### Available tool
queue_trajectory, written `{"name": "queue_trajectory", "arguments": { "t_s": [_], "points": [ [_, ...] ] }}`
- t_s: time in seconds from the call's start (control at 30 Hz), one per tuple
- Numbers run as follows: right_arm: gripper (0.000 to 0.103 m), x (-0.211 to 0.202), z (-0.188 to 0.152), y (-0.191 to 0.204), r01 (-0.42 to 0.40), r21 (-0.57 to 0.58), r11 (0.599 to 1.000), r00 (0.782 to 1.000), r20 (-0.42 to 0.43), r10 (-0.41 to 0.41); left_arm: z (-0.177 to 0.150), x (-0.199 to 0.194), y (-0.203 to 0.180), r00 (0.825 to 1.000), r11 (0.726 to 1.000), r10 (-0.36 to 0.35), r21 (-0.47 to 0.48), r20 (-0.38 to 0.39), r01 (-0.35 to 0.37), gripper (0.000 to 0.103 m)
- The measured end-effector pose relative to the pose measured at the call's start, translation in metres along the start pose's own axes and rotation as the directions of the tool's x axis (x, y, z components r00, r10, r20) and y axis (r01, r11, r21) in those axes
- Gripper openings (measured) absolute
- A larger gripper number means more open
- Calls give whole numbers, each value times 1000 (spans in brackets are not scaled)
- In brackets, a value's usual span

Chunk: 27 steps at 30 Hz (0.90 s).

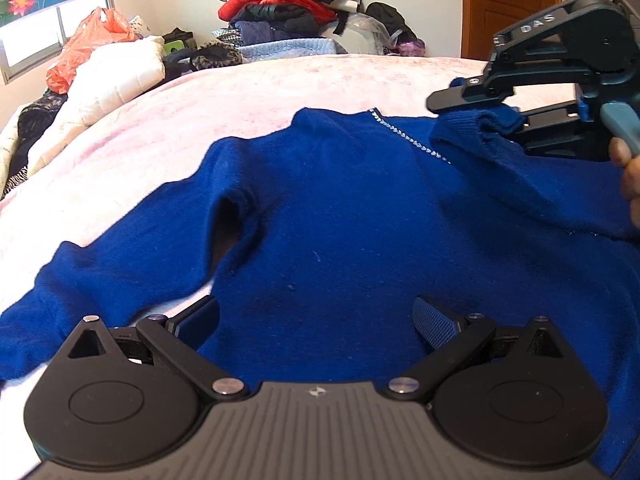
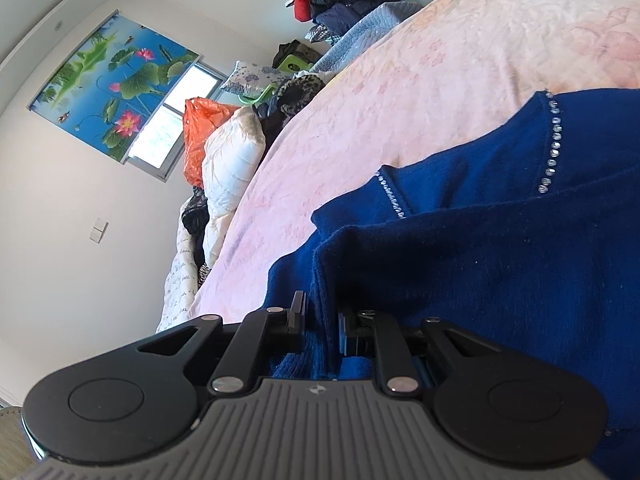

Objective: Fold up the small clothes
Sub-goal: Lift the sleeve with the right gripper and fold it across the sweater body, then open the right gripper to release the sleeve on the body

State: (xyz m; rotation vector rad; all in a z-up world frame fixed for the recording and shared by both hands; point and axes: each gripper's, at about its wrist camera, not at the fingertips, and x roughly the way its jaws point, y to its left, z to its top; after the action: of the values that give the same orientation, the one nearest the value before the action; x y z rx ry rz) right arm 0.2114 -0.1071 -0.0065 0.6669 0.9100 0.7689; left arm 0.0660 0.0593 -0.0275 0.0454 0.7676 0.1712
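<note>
1. While the blue sweater (image 1: 340,216) lies spread across the pink bedspread (image 1: 248,92) toward the near edge of the bed, the left tool (image 1: 316,320) hovers just above its body, jaws wide apart and holding nothing.
2. The right tool (image 1: 472,116) is clamped on the ribbed cuff (image 1: 460,128) of one sleeve, lifted over the chest near the rhinestone-trimmed neckline (image 1: 408,138).
3. In the right wrist view, blue knit fills the narrow gap between the fingers (image 2: 298,312).
4. The other sleeve (image 1: 80,280) stretches flat toward the bed's left edge.
5. Piled clothes (image 1: 288,4) sit beyond the far edge; a white quilted jacket (image 1: 116,76) rests at the far-left corner.
</note>
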Motion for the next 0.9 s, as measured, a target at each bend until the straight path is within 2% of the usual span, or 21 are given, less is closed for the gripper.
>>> {"name": "queue_trajectory", "arguments": {
  "t_s": [0.33,0.7,0.73,0.77,0.83,0.9],
  "points": [
    [20,53,2,13,15,-14,1000,997,-75,-16,-1,-18,12,999,999,41,19,30,-42,103],
    [22,94,0,18,61,-27,998,991,-116,-64,-5,-18,20,998,998,54,12,13,-54,103],
    [28,97,-1,19,65,-30,997,990,-122,-68,-6,-18,21,998,998,54,11,12,-54,103],
    [49,100,-1,19,65,-28,997,989,-134,-68,-6,-18,21,998,998,54,10,11,-54,103],
    [74,101,-3,25,29,-33,999,989,-147,-34,-7,-19,19,999,998,54,10,7,-54,103],
    [75,96,-5,38,-16,-80,997,989,-149,4,-7,-18,19,999,998,54,12,2,-54,103]
  ]
}}
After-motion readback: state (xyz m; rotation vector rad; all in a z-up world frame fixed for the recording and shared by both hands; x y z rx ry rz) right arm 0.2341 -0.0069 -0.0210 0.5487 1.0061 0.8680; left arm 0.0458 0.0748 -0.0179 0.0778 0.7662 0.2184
